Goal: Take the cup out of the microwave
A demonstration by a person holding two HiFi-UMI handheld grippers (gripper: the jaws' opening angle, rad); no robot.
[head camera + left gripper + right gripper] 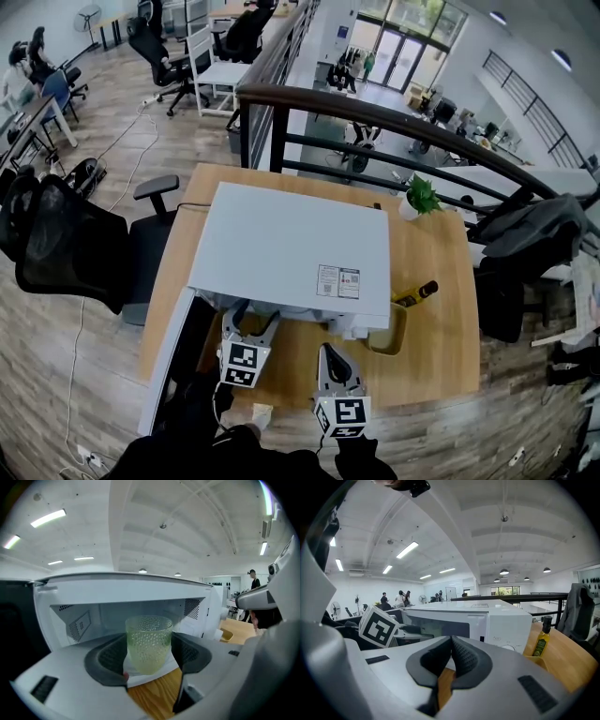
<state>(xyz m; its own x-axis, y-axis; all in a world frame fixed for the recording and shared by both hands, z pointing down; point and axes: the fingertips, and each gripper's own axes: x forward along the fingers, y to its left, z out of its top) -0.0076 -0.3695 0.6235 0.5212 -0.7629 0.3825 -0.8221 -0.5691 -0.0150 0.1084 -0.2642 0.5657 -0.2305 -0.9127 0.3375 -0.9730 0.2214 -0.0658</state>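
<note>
You are midway through the job. The microwave [291,244] has its door [173,361] swung open at 9 o'clock of the cavity. Your left gripper [253,323] reaches into the opening with its 2 pads pressed against opposite sides of the dimpled green glass cup [149,644], so the grasp looks made. In the left gripper view the cup stands upright between the jaws at the cavity mouth, its base over the white front sill and the back wall at 12 o'clock behind it. I judge it not yet clear of the oven. What is left is to draw it toward 6 o'clock and set it on the wooden table [441,356]. Your right gripper [330,356] hovers at 3 o'clock of the left one, jaws pinched together on nothing. The cavity roof lies near above the cup's rim, so pull level and low. The open door walls off 9 o'clock, and the table's front edge lies close at 6 o'clock, leaving a narrow strip of bare wood for landing. At 2 o'clock a tan container [389,333] and an olive oil bottle [419,292] sit just beside the oven's right corner, with the right gripper between them and the cup's way out.
</note>
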